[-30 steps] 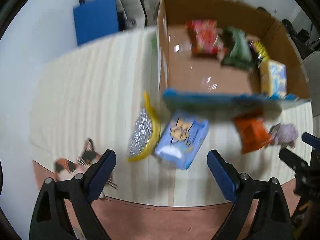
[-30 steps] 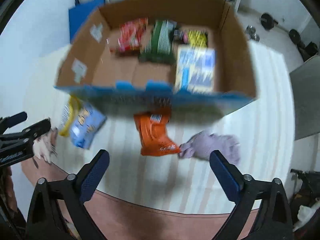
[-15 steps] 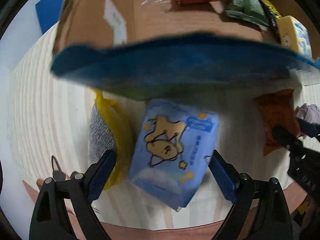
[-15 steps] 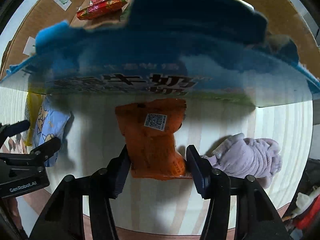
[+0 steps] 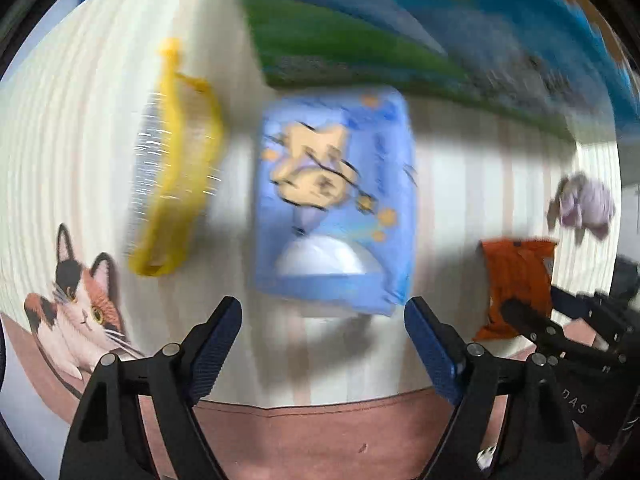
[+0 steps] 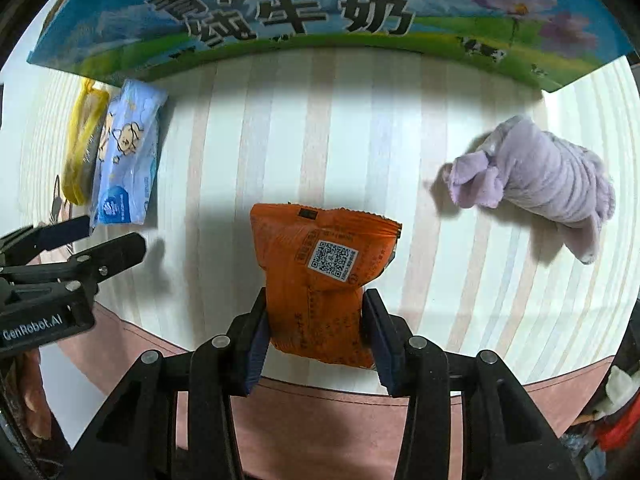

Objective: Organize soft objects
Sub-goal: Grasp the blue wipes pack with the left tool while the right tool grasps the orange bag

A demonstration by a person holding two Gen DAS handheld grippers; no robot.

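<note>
While the left wrist view is smeared by blur, it shows the left gripper [image 5: 323, 334] with fingers spread wide, just short of the near edge of the blue tissue pack [image 5: 334, 200] on the striped cloth [image 5: 80, 128]; a yellow pouch [image 5: 176, 168] lies just left of the pack, bare cloth between them, and the printed box wall [image 5: 400, 32] looms close behind. In the right wrist view the right gripper [image 6: 315, 338] has its pads clamped on the lower end of the orange snack packet [image 6: 324, 276], near the cloth's front edge. Open cloth separates it from the purple plush [image 6: 536, 184] at right.
</note>
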